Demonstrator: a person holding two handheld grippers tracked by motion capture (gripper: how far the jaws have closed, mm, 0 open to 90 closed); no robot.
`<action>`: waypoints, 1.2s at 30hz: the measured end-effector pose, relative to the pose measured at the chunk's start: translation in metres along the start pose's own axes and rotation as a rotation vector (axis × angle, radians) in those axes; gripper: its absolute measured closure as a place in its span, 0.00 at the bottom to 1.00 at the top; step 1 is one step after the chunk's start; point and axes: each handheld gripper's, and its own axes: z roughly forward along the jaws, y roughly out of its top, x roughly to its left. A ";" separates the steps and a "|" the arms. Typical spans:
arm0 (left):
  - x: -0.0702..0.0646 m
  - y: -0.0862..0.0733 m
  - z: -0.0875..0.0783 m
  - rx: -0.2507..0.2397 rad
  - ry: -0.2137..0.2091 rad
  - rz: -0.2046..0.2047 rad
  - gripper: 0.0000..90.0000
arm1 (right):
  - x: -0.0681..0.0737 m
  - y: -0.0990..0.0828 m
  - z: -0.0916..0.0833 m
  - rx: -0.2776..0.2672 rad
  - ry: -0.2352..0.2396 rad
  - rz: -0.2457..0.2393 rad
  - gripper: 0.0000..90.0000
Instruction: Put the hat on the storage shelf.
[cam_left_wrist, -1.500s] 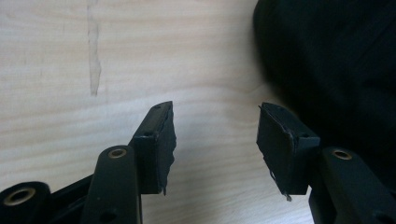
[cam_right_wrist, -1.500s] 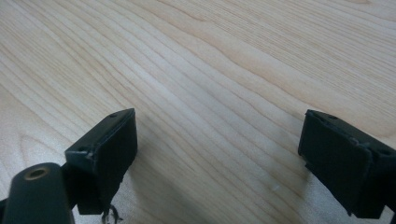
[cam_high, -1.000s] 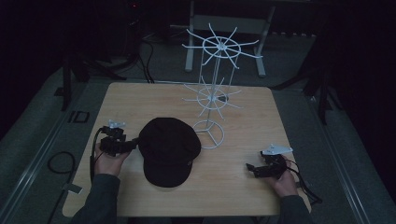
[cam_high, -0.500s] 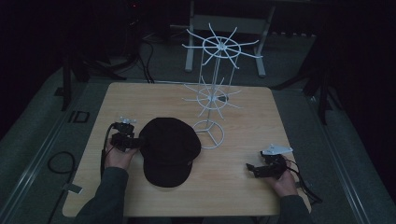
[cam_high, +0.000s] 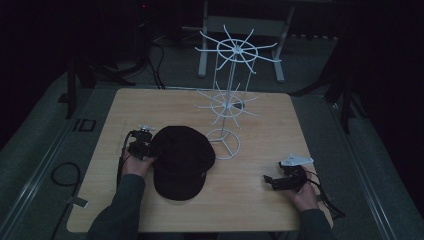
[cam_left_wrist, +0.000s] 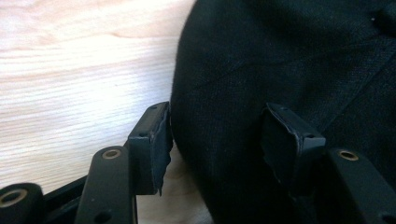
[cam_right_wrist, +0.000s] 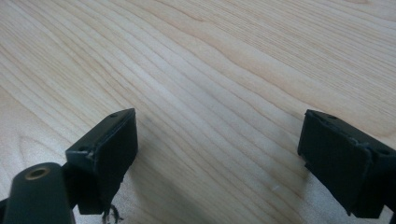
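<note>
A black cap (cam_high: 184, 161) lies flat on the wooden table (cam_high: 260, 130), in front of the white wire stand. My left gripper (cam_high: 150, 150) sits at the cap's left edge. In the left gripper view, the left gripper (cam_left_wrist: 219, 140) is open with the cap's edge (cam_left_wrist: 280, 56) between its jaws: one pad (cam_left_wrist: 156, 140) is right at the rim over the wood, the other (cam_left_wrist: 285, 140) lies over the fabric. My right gripper (cam_high: 270, 181) rests low near the table's front right. The right gripper (cam_right_wrist: 219, 154) is open over bare wood.
A white wire stand (cam_high: 227, 105) with two tiers of spoke arms and a ring base stands just behind and right of the cap. Dark floor, cables and frame legs surround the table. A cable trails from each gripper.
My left hand has moved right and slightly down, bringing its gripper from the table's left part up to the cap's edge. The right hand and the cap have not moved.
</note>
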 end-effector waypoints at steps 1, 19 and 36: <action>0.000 0.000 0.002 0.004 -0.002 0.001 0.49 | 0.000 0.000 0.000 0.000 0.000 0.000 0.13; 0.001 0.003 0.017 0.087 -0.064 -0.037 0.69 | 0.000 0.000 0.000 0.000 0.000 0.000 0.13; 0.000 0.005 0.006 0.057 -0.069 -0.036 0.86 | 0.000 0.000 0.000 0.000 0.000 0.001 0.13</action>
